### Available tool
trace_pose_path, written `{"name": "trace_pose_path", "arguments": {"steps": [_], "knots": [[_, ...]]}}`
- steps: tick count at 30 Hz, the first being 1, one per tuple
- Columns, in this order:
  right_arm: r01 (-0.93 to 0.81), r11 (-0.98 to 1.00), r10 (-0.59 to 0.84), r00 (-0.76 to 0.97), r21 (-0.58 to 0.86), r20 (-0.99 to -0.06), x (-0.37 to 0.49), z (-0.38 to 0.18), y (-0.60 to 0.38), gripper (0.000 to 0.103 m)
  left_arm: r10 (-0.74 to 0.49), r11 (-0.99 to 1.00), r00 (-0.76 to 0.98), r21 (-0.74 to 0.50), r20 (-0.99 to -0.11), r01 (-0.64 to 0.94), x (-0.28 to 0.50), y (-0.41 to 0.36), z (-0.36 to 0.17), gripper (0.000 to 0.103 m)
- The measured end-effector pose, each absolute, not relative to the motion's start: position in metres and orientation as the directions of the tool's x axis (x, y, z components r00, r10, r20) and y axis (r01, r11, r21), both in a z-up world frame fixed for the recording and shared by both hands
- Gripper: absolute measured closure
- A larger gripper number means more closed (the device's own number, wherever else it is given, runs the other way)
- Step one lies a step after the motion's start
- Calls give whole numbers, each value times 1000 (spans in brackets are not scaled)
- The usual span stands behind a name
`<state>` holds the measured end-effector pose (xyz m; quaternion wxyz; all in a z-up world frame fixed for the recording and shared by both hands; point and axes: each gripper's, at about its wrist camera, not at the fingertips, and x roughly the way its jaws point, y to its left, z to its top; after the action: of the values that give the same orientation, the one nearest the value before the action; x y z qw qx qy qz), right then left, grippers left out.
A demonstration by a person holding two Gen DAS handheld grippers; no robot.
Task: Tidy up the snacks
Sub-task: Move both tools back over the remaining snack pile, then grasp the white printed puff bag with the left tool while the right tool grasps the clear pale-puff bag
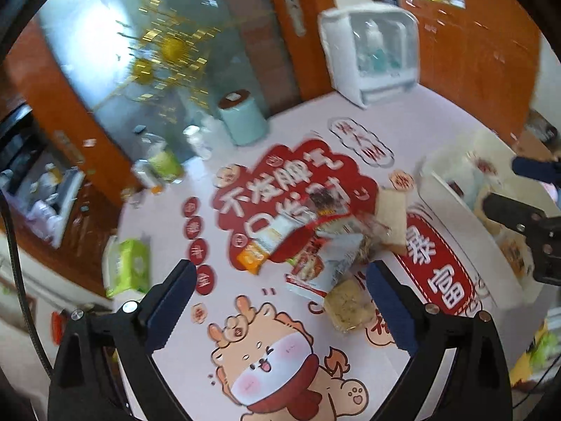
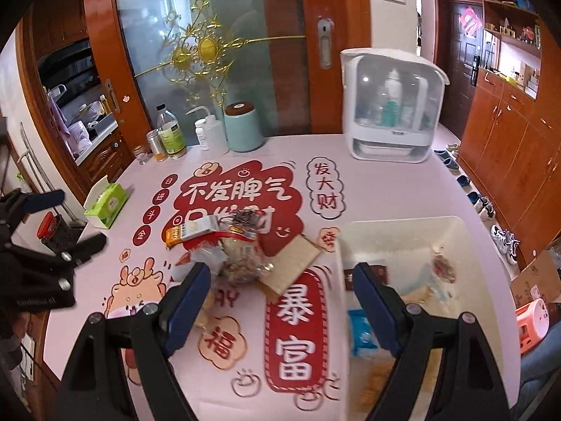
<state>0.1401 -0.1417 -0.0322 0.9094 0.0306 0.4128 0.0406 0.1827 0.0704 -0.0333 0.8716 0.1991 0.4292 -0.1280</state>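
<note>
The snack pile (image 2: 224, 245) lies heaped at mid-table, just left of the translucent plastic bin (image 2: 403, 245), which already holds several packets; the short gap suits brief transfers. A brown flat packet (image 2: 291, 266) at the pile's right edge lies nearest the bin. The left gripper (image 1: 280, 301) hangs released over the pile's near side, nothing between its jaws. The right gripper (image 2: 280, 301) is likewise spread and empty, near the bin's left wall. Bare table (image 2: 245, 396) lies on the near side of the pile; bottles, a teal canister (image 2: 243, 126) and a tissue box (image 2: 107, 205) stand well beyond and left.
</note>
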Motion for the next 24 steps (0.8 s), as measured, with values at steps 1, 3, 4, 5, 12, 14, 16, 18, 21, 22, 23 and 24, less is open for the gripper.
{"name": "trace_pose_path", "arguments": {"steps": [1, 3, 4, 5, 12, 14, 16, 18, 21, 22, 23, 24], "knots": [[-43, 996, 91, 651, 83, -754, 146, -37, -134, 19, -76, 875, 576, 222, -814, 429, 190, 69, -42, 6], [-30, 997, 76, 636, 74, -768, 156, -48, -125, 19, -120, 848, 528, 190, -840, 495, 206, 67, -60, 6], [-25, 997, 72, 628, 73, -775, 158, -54, -122, 19, -142, 830, 498, 171, -855, 531, 215, 64, -72, 6], [-14, 997, 65, 613, 71, -787, 164, -63, -118, 19, -155, 817, 475, 158, -866, 555, 221, 60, -83, 6], [35, 996, 53, 517, 83, -855, 185, -121, -102, 19, -138, 747, 332, 123, -933, 654, 260, 36, -165, 9], [38, 996, 56, 491, 85, -869, 189, -137, -98, 19, -129, 748, 291, 100, -948, 657, 271, 34, -186, 14], [41, 995, 59, 471, 88, -880, 192, -147, -94, 19, -120, 754, 243, 71, -963, 654, 282, 35, -206, 35], [42, 995, 65, 453, 94, -889, 194, -157, -90, 19, -138, 767, 207, 27, -969, 641, 288, 40, -218, 39], [33, 994, 84, 426, 108, -901, 198, -168, -82, 19, -179, 775, 211, -6, -961, 632, 291, 49, -217, 45], [26, 993, 93, 417, 115, -904, 198, -171, -79, 19, -186, 783, 209, -16, -960, 622, 291, 54, -217, 47], [18, 992, 104, 407, 122, -908, 199, -175, -74, 19, -187, 789, 210, -19, -960, 614, 292, 59, -217, 49], [7, 992, 115, 394, 128, -912, 200, -179, -69, 19, -186, 799, 212, -23, -959, 601, 293, 65, -217, 52]]}}
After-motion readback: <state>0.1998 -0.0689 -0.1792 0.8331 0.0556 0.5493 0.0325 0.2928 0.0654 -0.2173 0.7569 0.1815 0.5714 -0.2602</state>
